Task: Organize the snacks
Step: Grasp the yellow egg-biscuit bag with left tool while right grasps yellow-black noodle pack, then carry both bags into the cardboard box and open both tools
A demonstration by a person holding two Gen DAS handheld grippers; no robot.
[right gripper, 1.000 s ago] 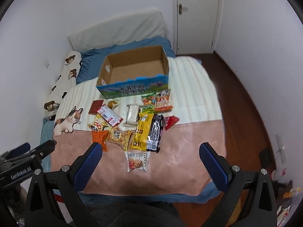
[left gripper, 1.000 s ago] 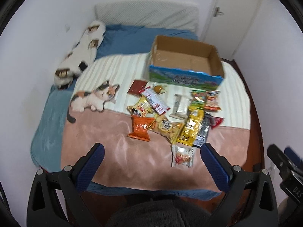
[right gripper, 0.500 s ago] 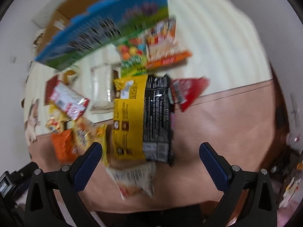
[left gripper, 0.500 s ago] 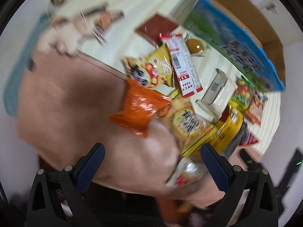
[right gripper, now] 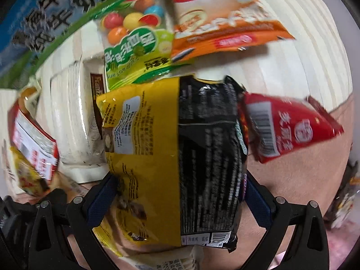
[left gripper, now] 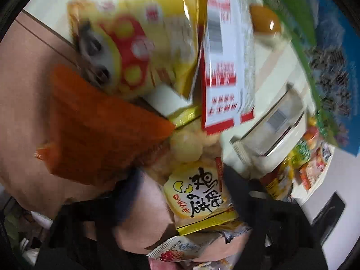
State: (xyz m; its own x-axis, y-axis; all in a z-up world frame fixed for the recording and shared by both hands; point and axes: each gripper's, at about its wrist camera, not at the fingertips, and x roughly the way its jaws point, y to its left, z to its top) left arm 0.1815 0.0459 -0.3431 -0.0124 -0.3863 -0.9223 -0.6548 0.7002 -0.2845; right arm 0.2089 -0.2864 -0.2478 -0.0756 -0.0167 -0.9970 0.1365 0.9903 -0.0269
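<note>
Both grippers hover close over a pile of snack packets on the bed. My left gripper (left gripper: 182, 186) is open, its blurred fingers either side of a yellow egg-snack packet (left gripper: 198, 193), beside an orange packet (left gripper: 94, 123), a yellow cartoon packet (left gripper: 135, 45) and a red-and-white packet (left gripper: 225, 67). My right gripper (right gripper: 180, 189) is open, its blue pads straddling a yellow bag (right gripper: 144, 148) and a black bag (right gripper: 211, 157) lying side by side. A red packet (right gripper: 290, 123) lies to the right.
The blue-and-green cardboard box (left gripper: 326, 51) stands behind the pile and shows top left in the right wrist view (right gripper: 45, 22). A white packet (right gripper: 72, 117), a green candy bag (right gripper: 135, 51) and an orange-white packet (right gripper: 213, 18) lie near it. The blanket (right gripper: 292, 191) is pink and cream-striped.
Both grippers have dropped from a high view of the whole bed to just above the pile. The snacks now fill both views. Both stay open.
</note>
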